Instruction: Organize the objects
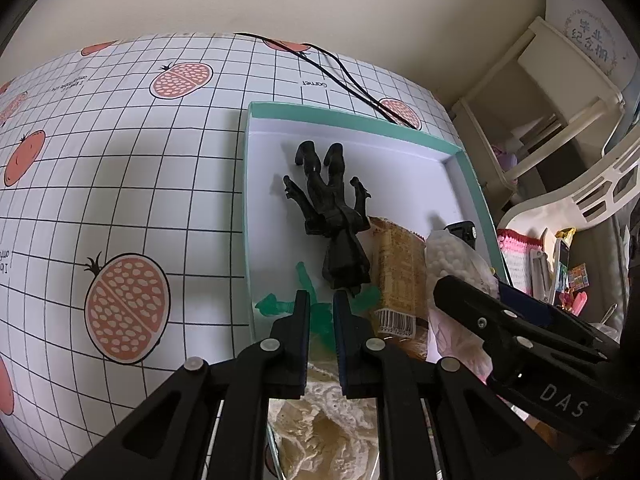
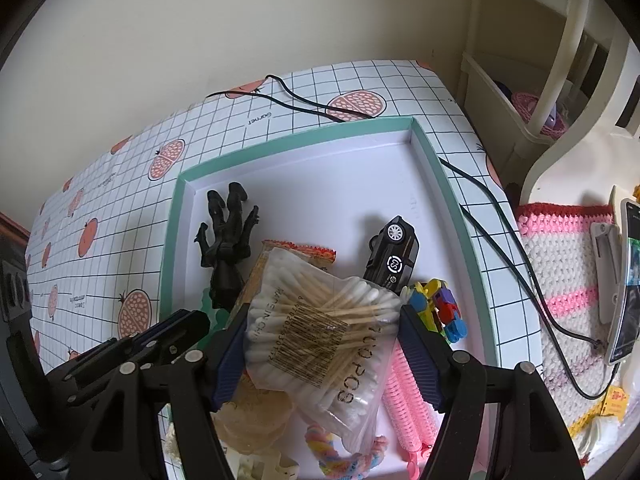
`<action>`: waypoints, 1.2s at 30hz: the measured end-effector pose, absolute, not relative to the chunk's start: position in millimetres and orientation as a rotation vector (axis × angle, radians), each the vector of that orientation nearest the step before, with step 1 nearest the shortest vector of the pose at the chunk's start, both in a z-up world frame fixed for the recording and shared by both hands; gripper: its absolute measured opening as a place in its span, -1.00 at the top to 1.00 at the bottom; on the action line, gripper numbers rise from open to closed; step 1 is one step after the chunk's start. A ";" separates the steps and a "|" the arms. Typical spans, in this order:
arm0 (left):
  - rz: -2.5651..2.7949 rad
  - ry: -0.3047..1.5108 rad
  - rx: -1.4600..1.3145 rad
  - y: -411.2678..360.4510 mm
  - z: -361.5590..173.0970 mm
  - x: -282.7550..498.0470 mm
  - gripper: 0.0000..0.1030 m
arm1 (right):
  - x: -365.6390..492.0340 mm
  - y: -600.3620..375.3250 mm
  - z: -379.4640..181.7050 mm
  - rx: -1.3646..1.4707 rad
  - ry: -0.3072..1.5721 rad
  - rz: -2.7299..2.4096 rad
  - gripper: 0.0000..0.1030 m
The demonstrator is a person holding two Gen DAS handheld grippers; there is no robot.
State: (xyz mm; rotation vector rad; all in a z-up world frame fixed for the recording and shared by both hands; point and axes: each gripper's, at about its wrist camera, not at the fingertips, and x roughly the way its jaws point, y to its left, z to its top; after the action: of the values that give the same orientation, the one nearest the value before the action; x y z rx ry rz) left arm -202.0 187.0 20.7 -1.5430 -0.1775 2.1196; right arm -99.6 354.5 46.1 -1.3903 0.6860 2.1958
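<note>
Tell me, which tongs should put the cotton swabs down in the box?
The right tongs. Their two fingers sit on either side of the bag of cotton swabs, over the box. The left tongs are nearly closed with nothing between them, near the green toy.

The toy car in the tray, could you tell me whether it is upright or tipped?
Tipped: the toy car lies on its side, a wheel facing up.

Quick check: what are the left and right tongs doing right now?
Left tongs: nearly shut, holding nothing.
Right tongs: closed on the cotton swab bag.
</note>
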 end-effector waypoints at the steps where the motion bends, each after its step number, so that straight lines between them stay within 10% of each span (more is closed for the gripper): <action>1: 2.117 -0.178 -1.542 187.2 21.2 -202.1 0.64 | -99.7 354.8 46.4 -1.390 0.688 2.195 -0.45; 19: 2.204 -0.169 -1.444 173.6 62.5 -202.5 0.25 | -93.5 350.7 83.4 -1.307 0.653 2.252 -0.45; 36: 2.390 -0.168 -1.532 142.6 63.6 -216.3 -0.32 | -93.6 350.6 84.2 -1.283 0.627 2.250 -0.99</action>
State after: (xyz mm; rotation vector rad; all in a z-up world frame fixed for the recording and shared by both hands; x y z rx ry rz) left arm -216.3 142.6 63.6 -1.5322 -0.1677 2.3897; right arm -93.6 350.6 84.2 -1.2831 0.6269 2.2503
